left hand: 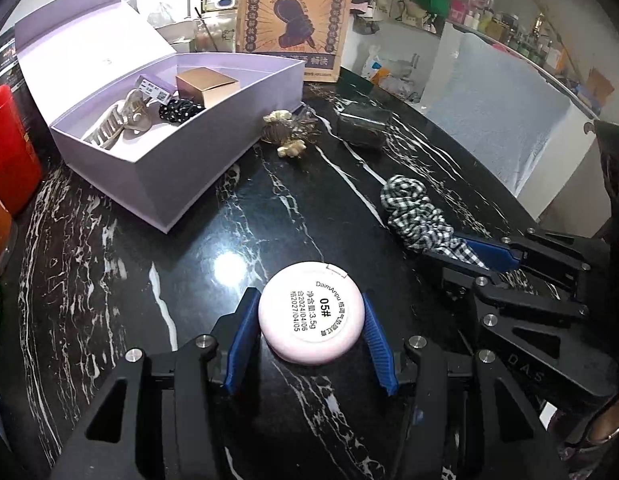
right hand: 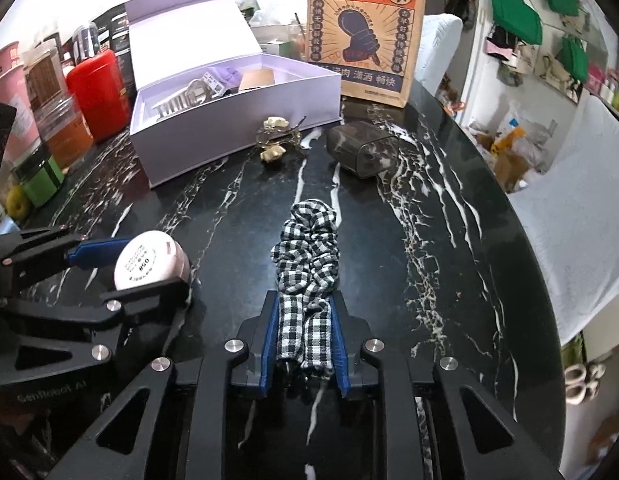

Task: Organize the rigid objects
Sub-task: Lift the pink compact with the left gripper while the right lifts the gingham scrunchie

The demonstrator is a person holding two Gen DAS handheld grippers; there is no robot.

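Note:
My left gripper [left hand: 308,296] is shut on a round pink compact [left hand: 311,316] whose white label faces up, held just above the black marble table [left hand: 109,280]. To its right, my right gripper [right hand: 303,300] is shut on one end of a black-and-white checked scrunchie [right hand: 307,240]; the rest of the scrunchie lies forward on the table. An open lilac box [left hand: 181,168] stands at the far left. It holds a small gold box [left hand: 207,86], a clear hair claw [left hand: 121,120] and a black dotted clip [left hand: 179,110].
A cream and gold hair clip [left hand: 287,132] and a dark see-through case [left hand: 363,126] lie just past the box. A printed paper bag [left hand: 293,12] stands behind them. Red and orange jars [right hand: 97,92] line the left side. The table's curved edge [right hand: 541,280] runs along the right.

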